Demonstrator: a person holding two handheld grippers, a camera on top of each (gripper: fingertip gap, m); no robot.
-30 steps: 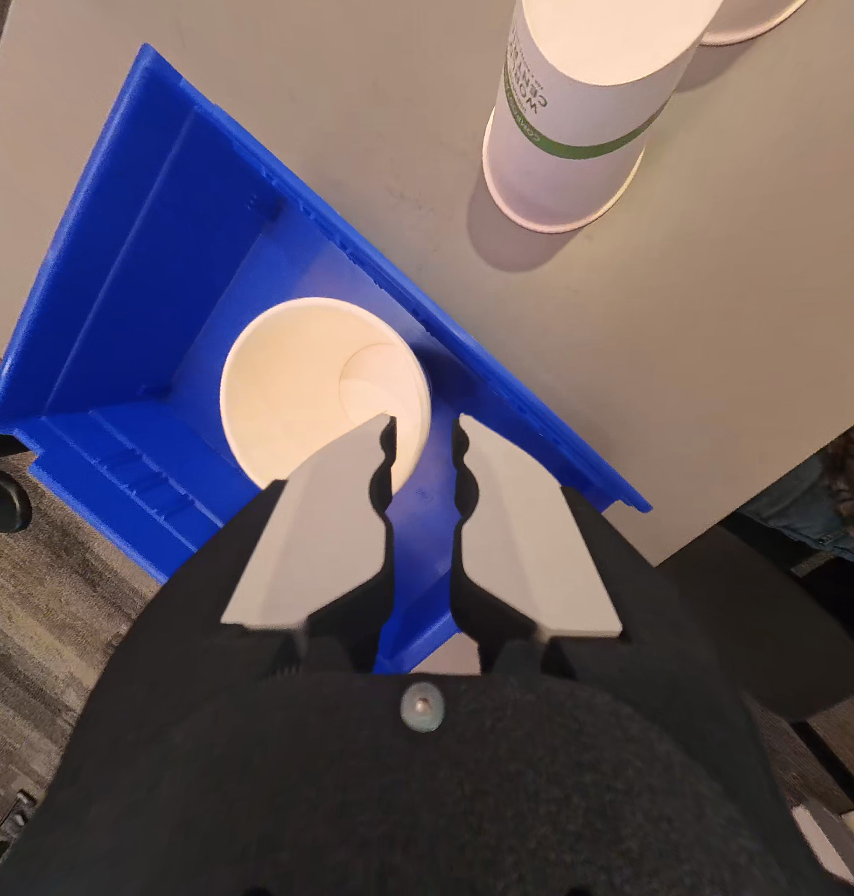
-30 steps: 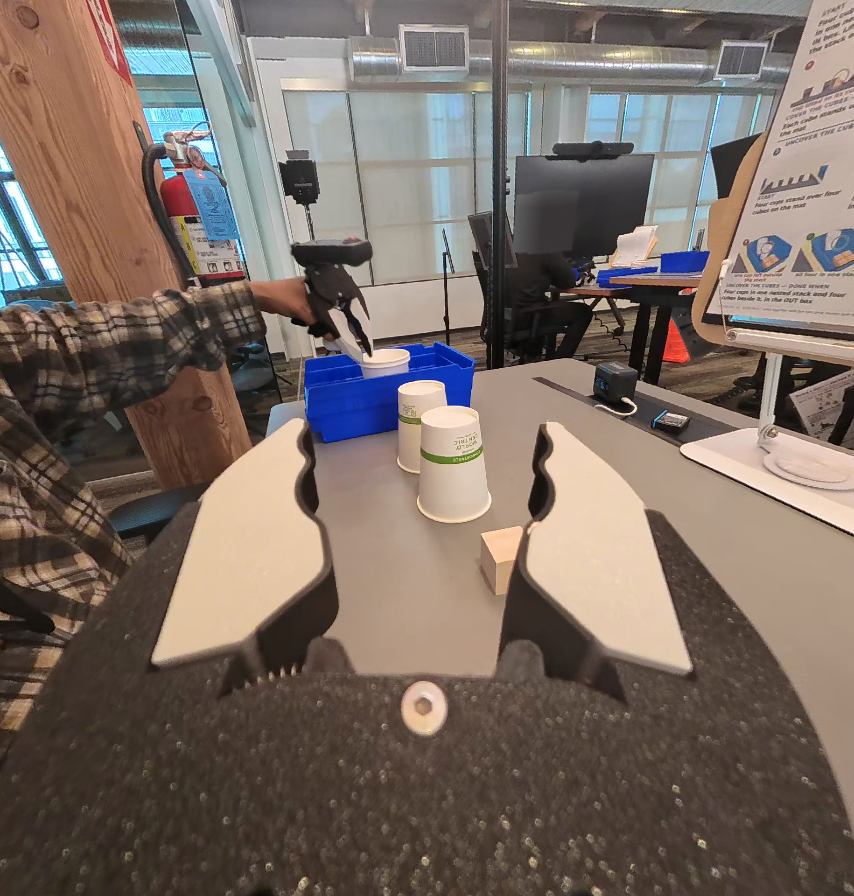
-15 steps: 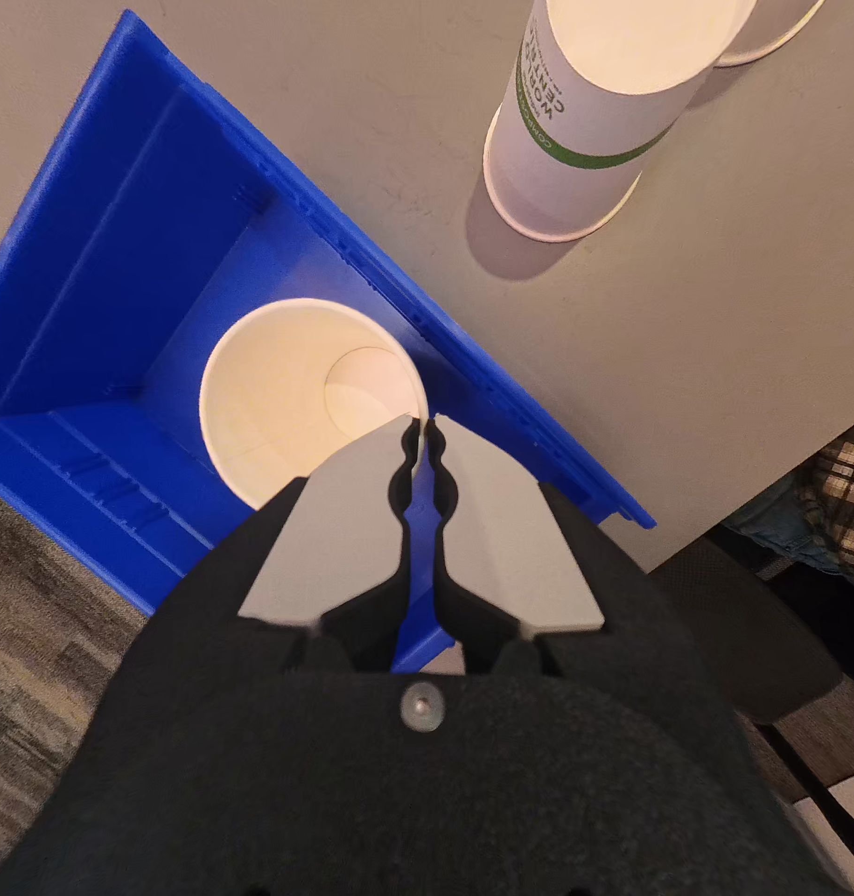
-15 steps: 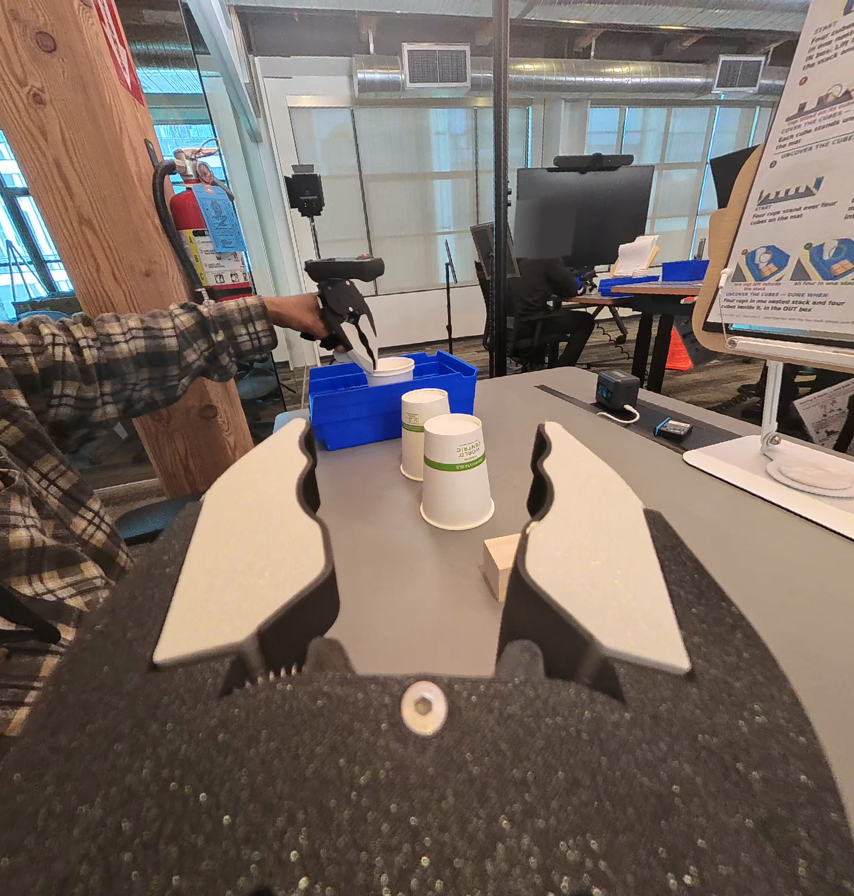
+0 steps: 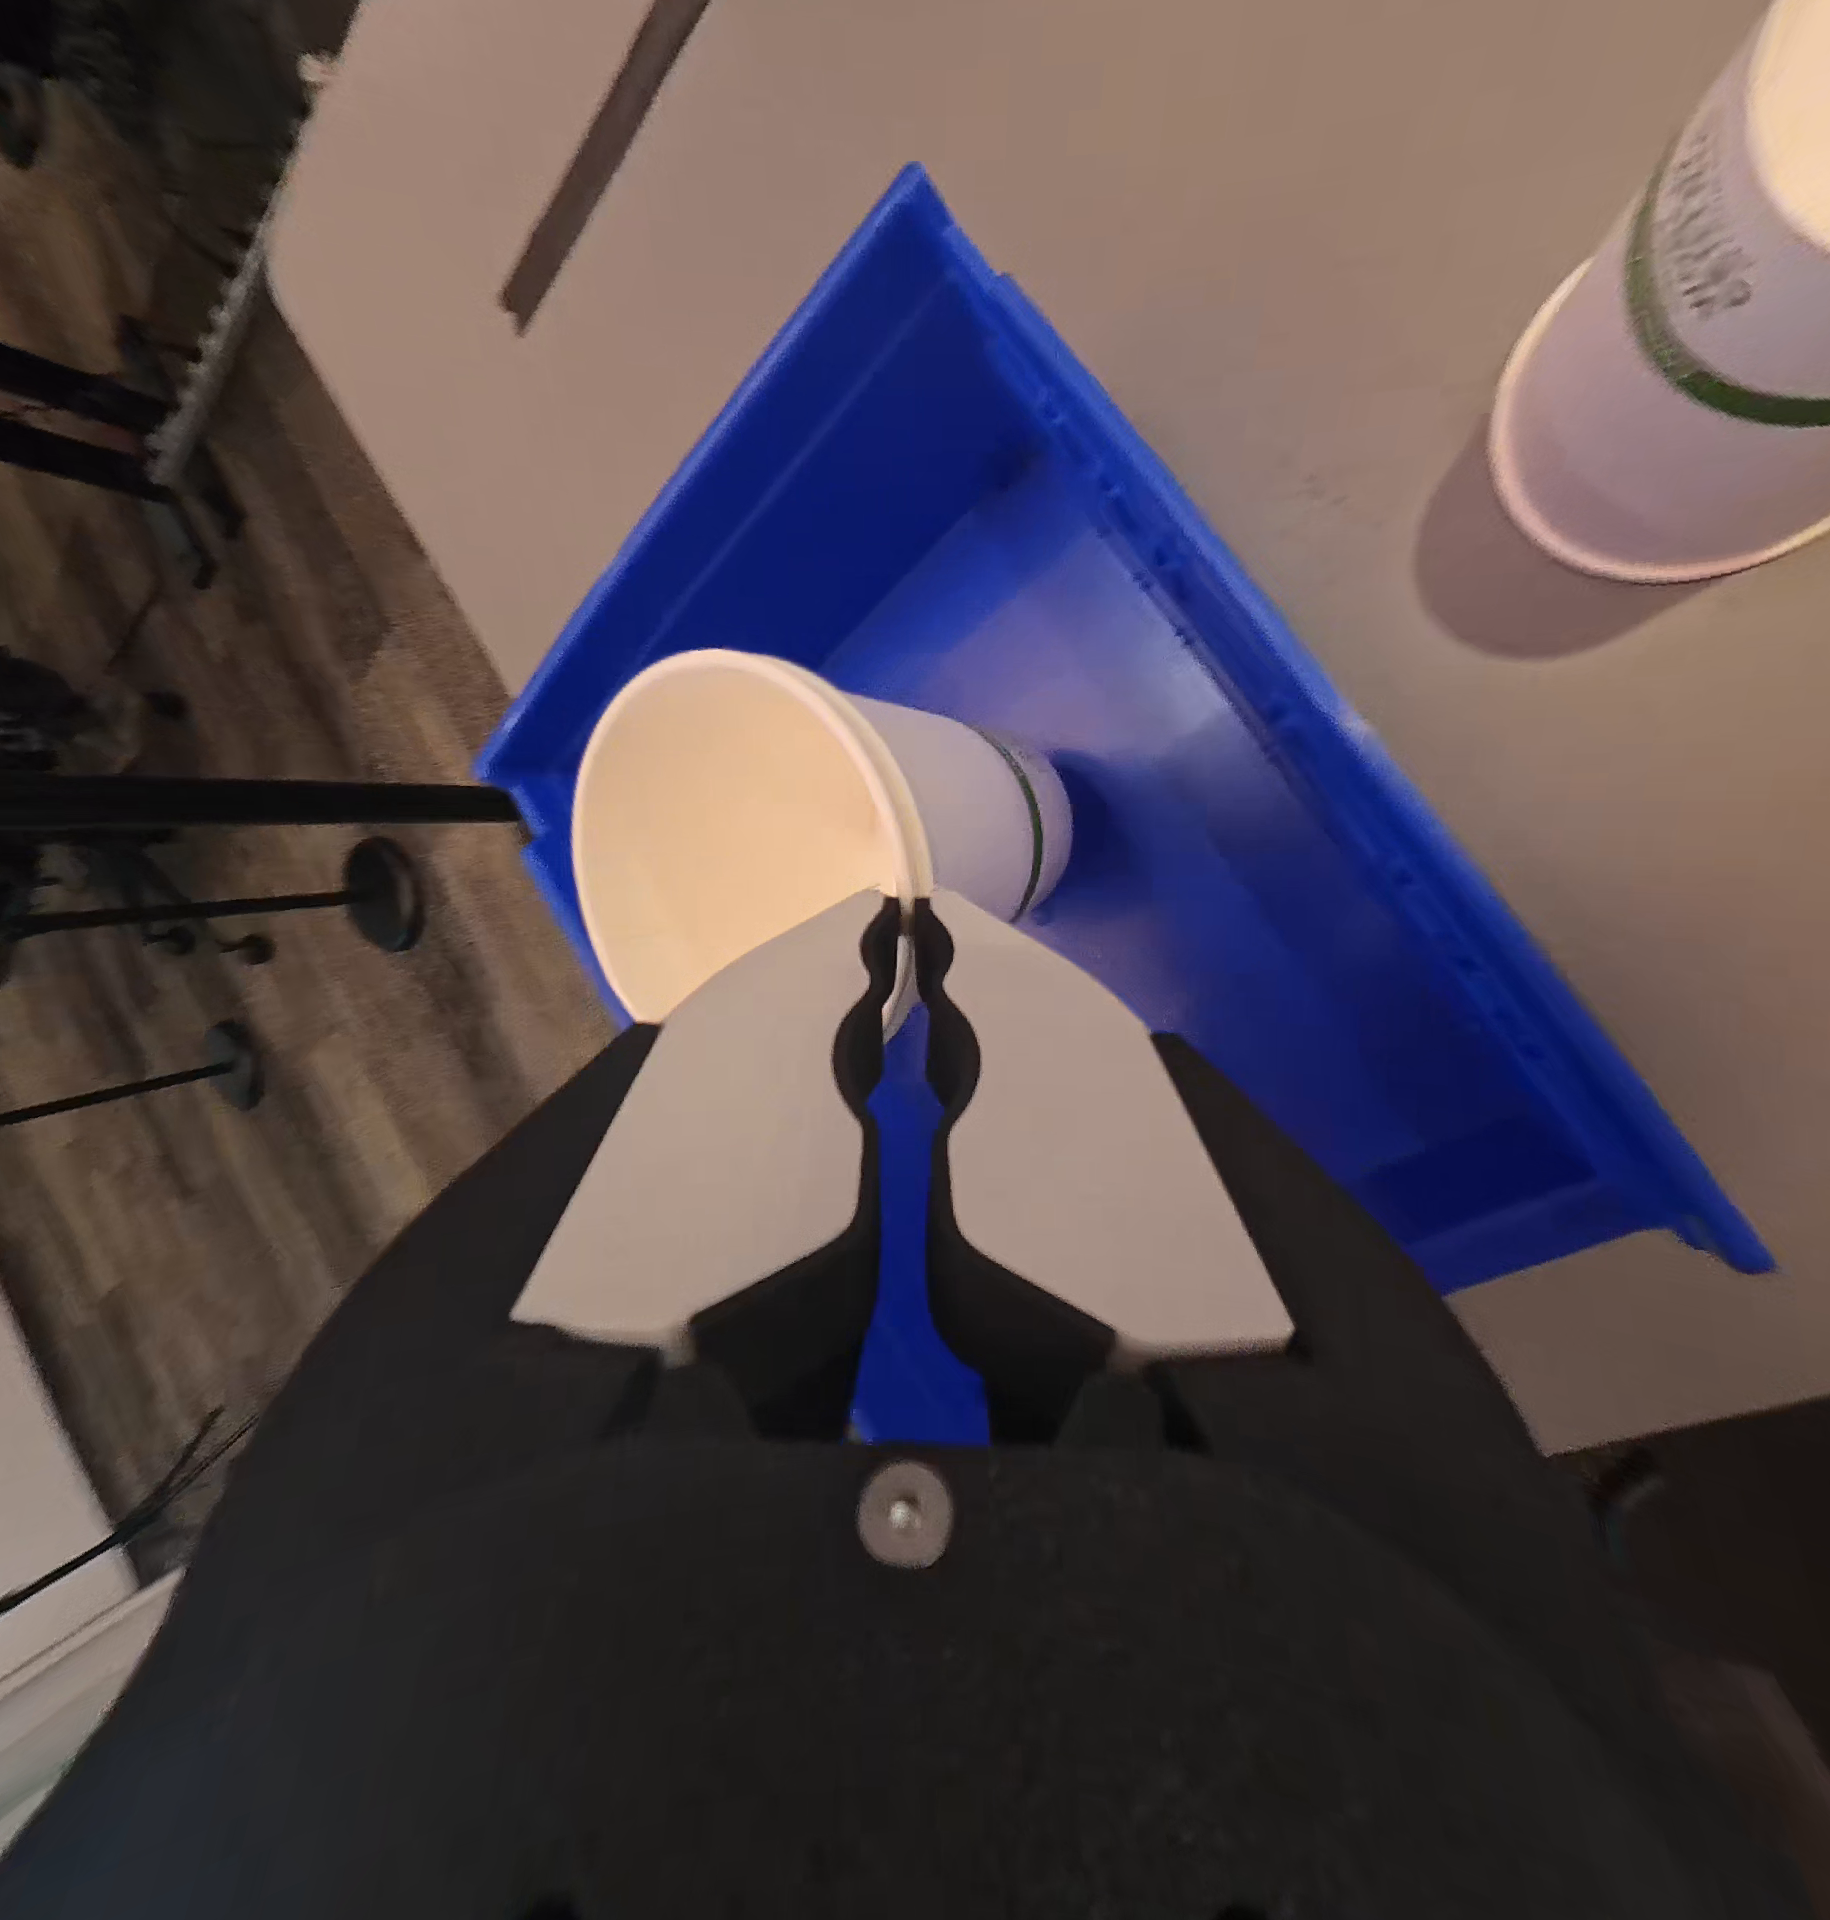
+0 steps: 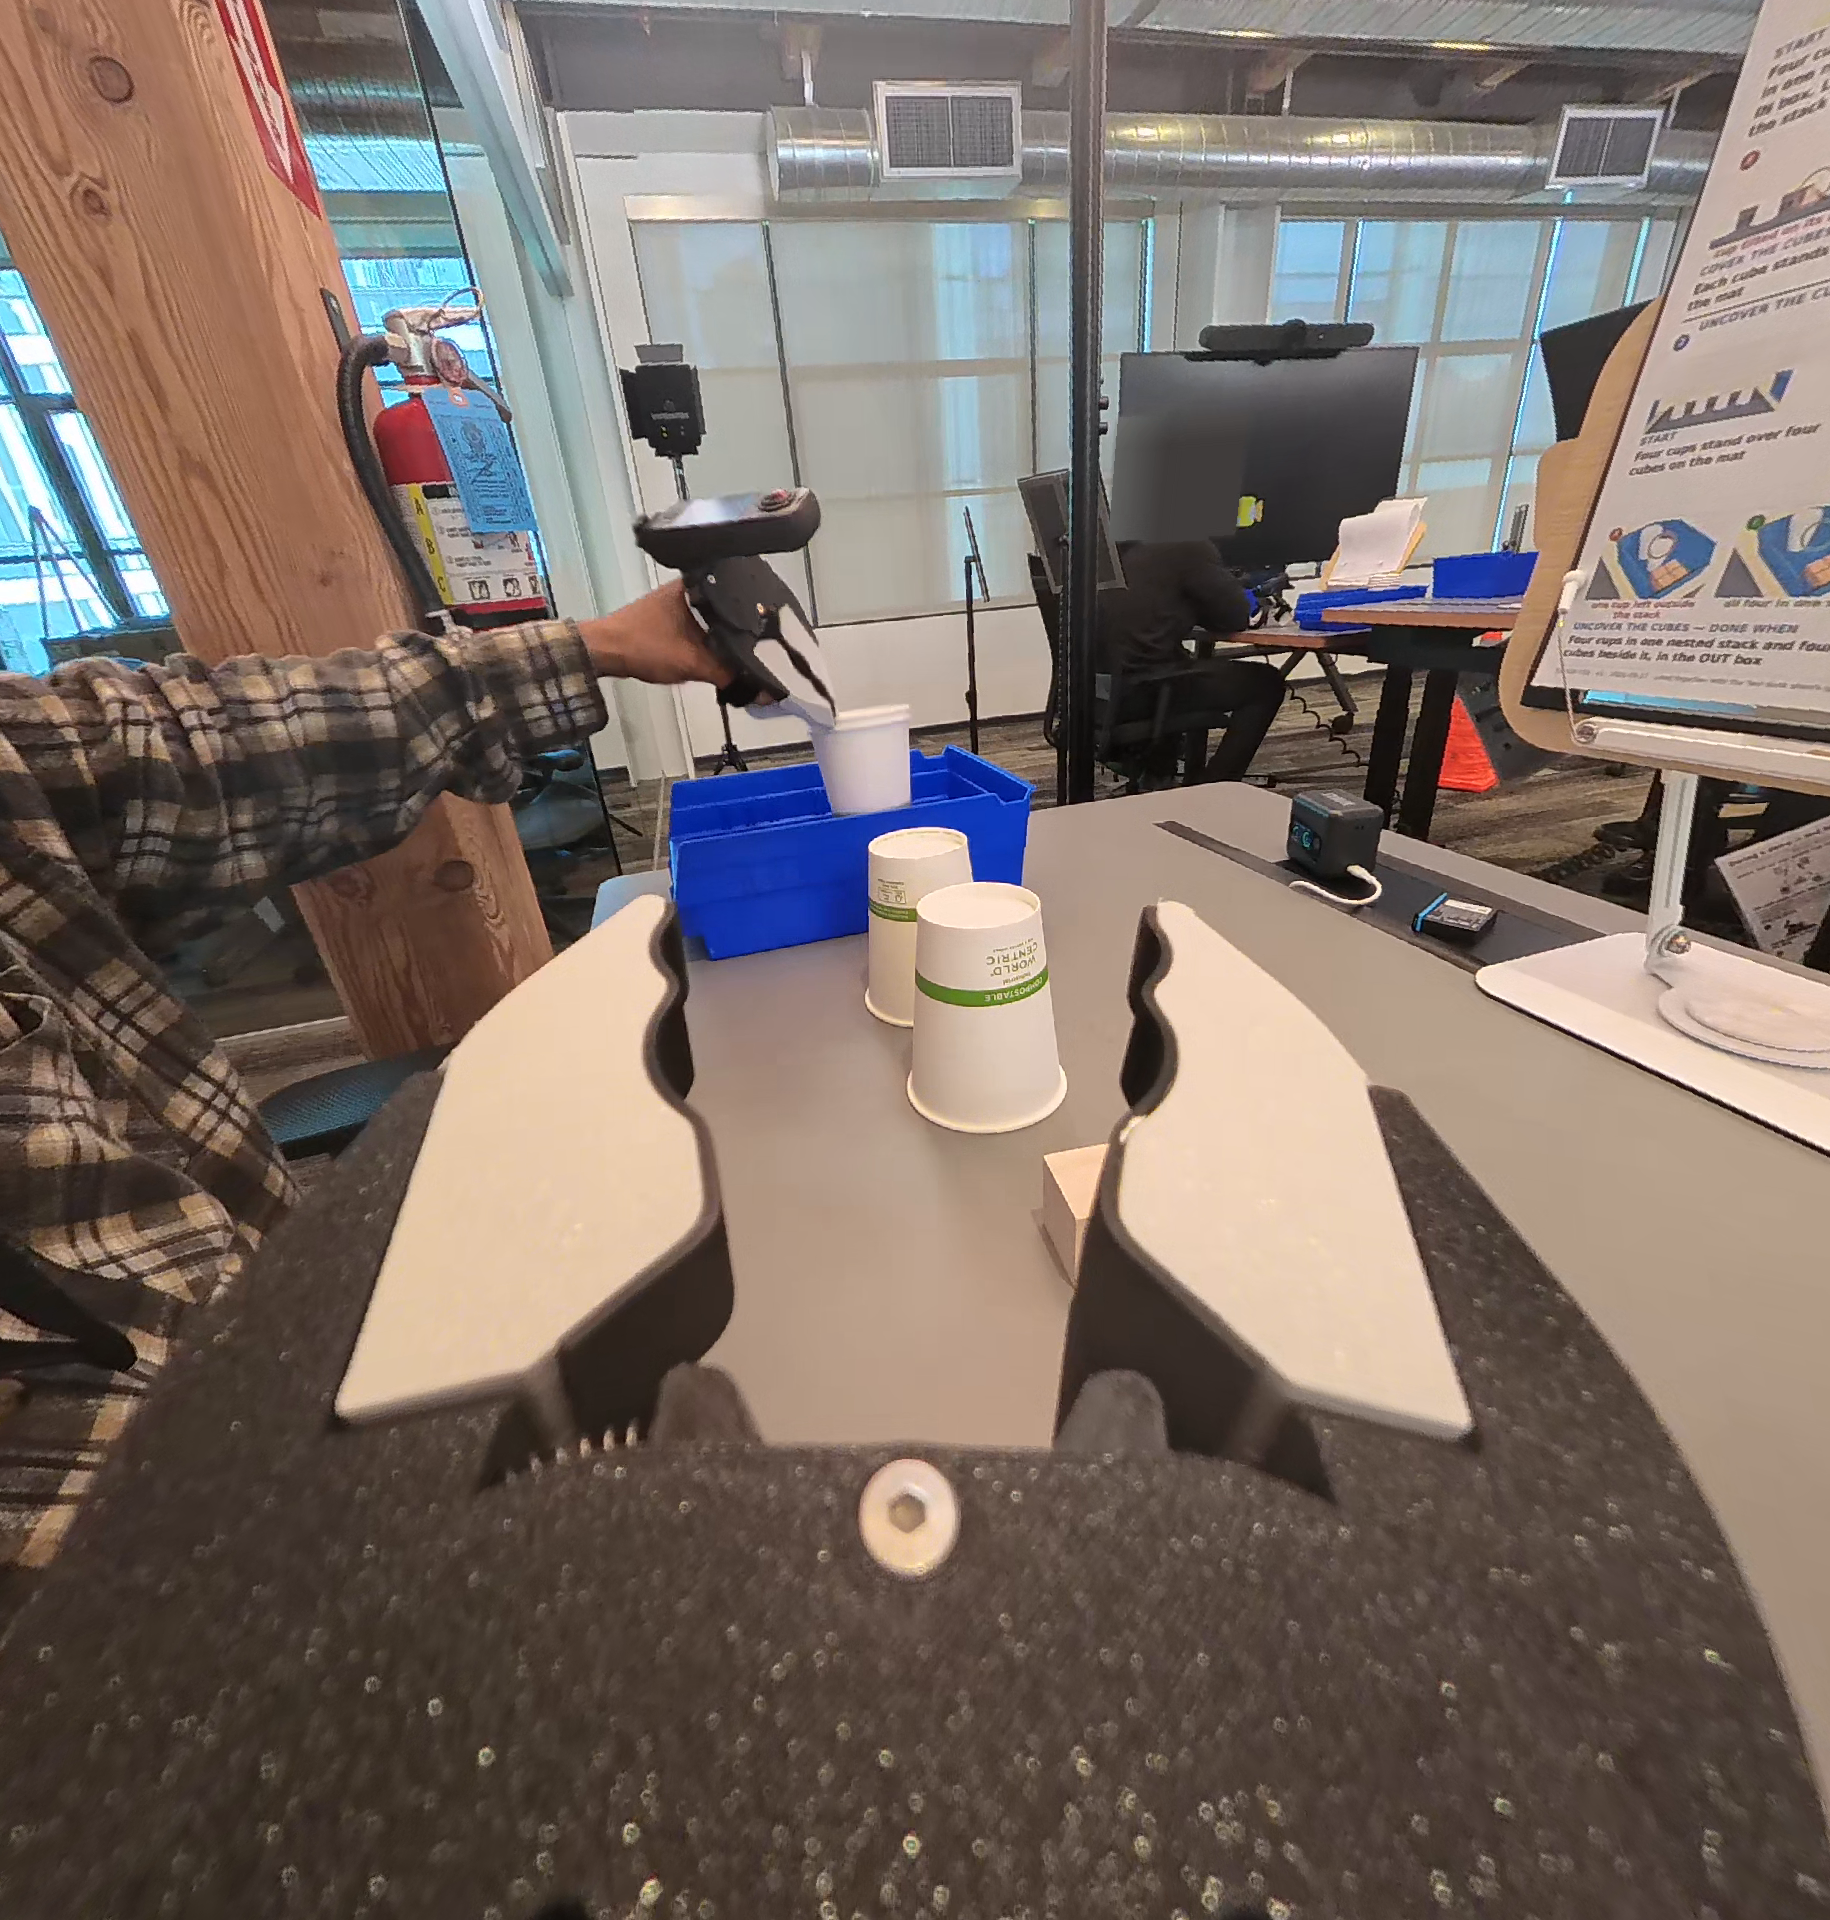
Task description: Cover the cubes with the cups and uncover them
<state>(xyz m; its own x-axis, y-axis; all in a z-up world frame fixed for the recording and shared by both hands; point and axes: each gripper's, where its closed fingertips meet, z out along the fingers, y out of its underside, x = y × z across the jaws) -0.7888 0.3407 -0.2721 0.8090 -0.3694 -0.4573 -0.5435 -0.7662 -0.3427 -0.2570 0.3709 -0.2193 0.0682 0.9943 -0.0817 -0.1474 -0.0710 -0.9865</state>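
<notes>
1. Pinching the rim of a white paper cup with our left gripper, we hold it mouth-up above the blue plastic bin, tongs clamped tight.
2. We hold our right gripper spread wide, gripping nothing, above the grey table.
3. Two upturned white paper cups with green bands stand between its fingers, a small wooden cube just beside the right finger.
</notes>
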